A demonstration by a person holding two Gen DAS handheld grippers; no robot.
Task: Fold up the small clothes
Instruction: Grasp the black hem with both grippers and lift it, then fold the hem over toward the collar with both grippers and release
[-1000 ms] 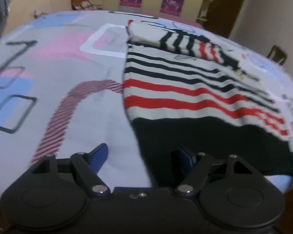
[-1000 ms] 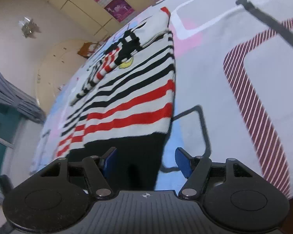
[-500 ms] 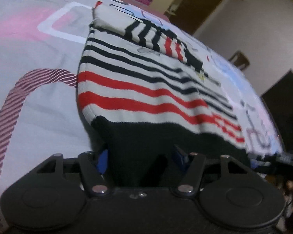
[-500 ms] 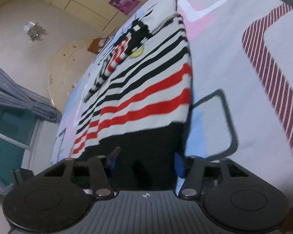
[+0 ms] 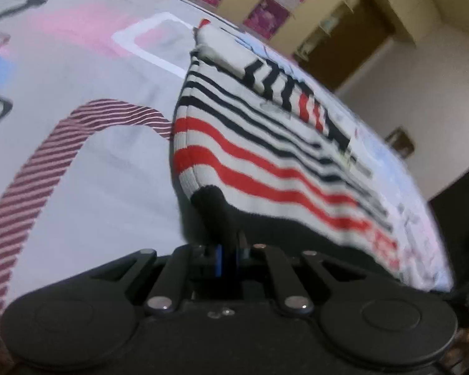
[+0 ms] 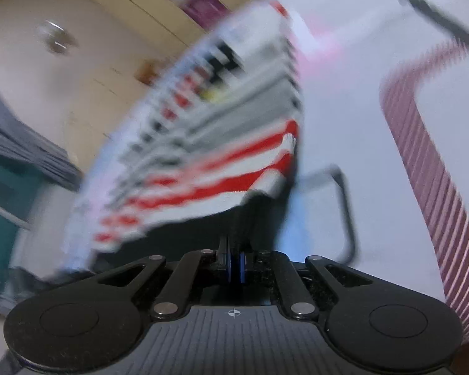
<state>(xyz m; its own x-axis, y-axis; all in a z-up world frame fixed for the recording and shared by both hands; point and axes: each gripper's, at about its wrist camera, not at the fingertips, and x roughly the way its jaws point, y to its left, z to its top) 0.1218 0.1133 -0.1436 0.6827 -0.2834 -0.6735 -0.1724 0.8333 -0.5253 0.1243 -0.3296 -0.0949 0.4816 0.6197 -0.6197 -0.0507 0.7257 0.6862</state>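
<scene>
Left gripper (image 5: 229, 257) clamped on striped sweater (image 5: 265, 153) black hem corner, right gripper (image 6: 234, 265) likewise, bedsheet (image 5: 78, 172) beside.

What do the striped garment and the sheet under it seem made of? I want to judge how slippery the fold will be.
The striped garment looks like a soft matte knit, probably cotton or acrylic: ribbed rows show along its rolled edge. The sheet looks like thin, smooth printed woven fabric, flat and without visible pile; the fibre can't be told.

Motion-blurred striped sweater (image 6: 209, 143) in the right wrist view, its black hem behind the hand-held gripper (image 6: 234, 265).
</scene>
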